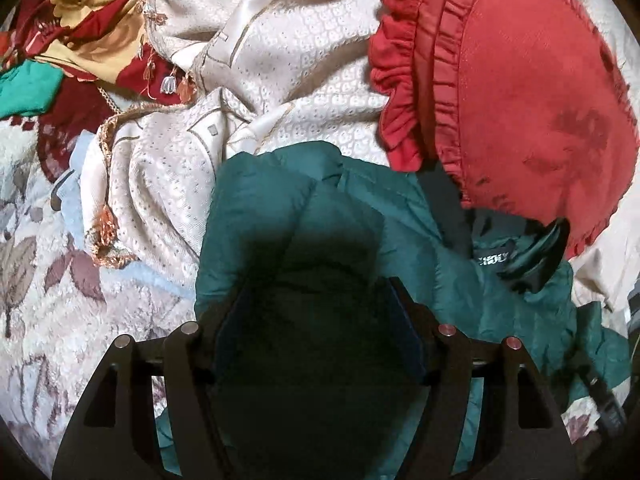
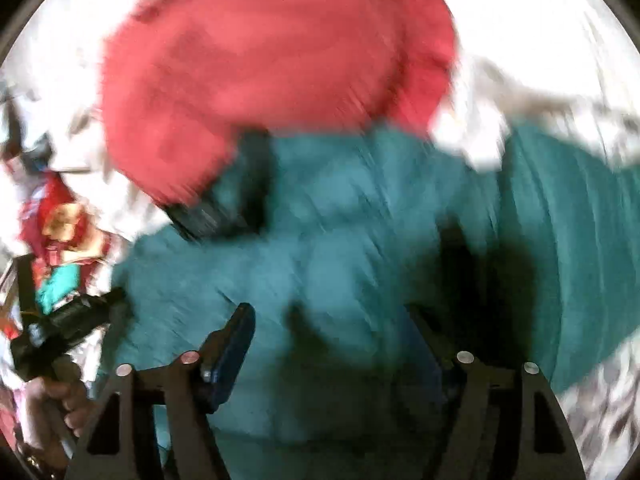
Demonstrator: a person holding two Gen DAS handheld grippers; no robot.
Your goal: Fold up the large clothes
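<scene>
So the green jacket (image 1: 360,216) is lying on the floral bedspread (image 1: 40,288), collar end with its black label (image 1: 493,259) up against the red ruffled pillow (image 1: 520,100). From my left wrist cam the long axis seems to run from near me up and right toward that pillow, though it's bunched up, so I can't be sure. A cream patterned cloth (image 1: 280,60) is heaped just past it, and a red-and-gold floral cloth (image 1: 88,28) sits far left.

My left gripper (image 1: 320,344) is spread wide, fingers either side of a hump of jacket, not pinching it as far as I can see. It's angled down onto the fabric from close above.

Right wrist cam is badly blurred. My right gripper (image 2: 336,344) is spread too, jacket (image 2: 360,208) filling the gap, pillow (image 2: 260,72) just beyond. At the left edge you can see my left hand (image 2: 60,404) wrapped round the other gripper's handle.
</scene>
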